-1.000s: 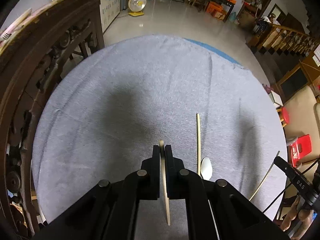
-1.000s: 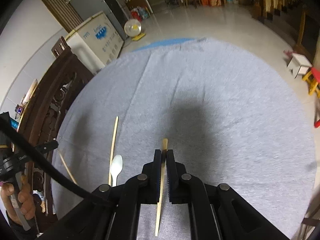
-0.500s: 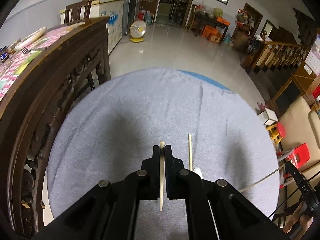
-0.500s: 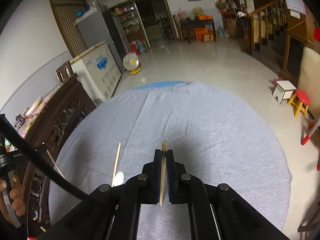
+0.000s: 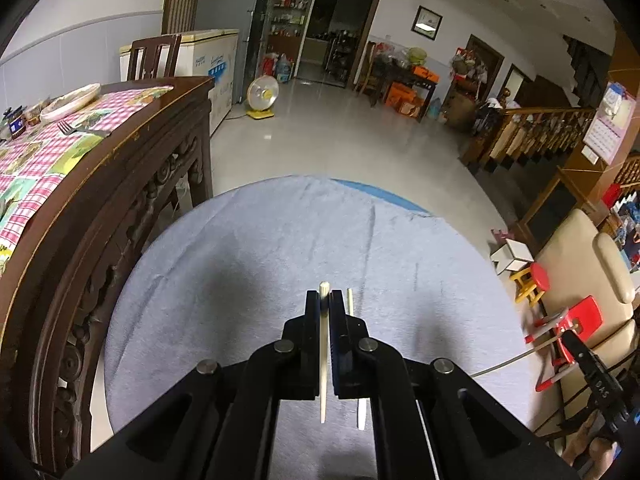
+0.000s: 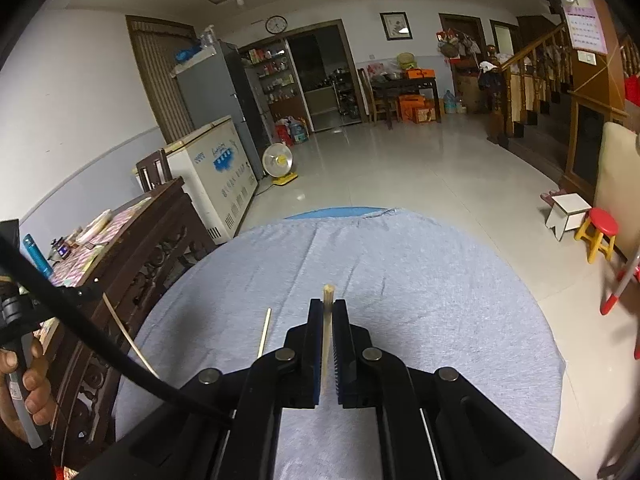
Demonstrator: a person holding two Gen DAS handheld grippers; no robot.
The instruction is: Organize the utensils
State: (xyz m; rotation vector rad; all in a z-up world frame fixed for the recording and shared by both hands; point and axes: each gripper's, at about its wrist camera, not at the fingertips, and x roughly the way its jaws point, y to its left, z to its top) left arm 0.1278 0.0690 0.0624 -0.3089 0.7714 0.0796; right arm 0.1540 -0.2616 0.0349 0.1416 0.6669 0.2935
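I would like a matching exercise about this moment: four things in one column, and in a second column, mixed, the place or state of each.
Things:
1. pale chopstick
2. tan chopstick
3. loose chopstick
4. grey cloth

Places or states:
A. covers the round table
B. clamped in the right tongs
C. lies on the cloth, not held
D. clamped in the left tongs

Pairs: 1-D, 2-B, 3-C, 4-A

Two wrist fisheyes, raised above a round grey-clothed table (image 5: 248,264)

Each looks forward along its own fingers (image 5: 312,312), tilted down over the table's near half toward the far room. Both share the cloth, the lying chopstick (image 6: 264,332), the floor fan (image 5: 262,94) and the carved sideboard (image 6: 160,240) at left.
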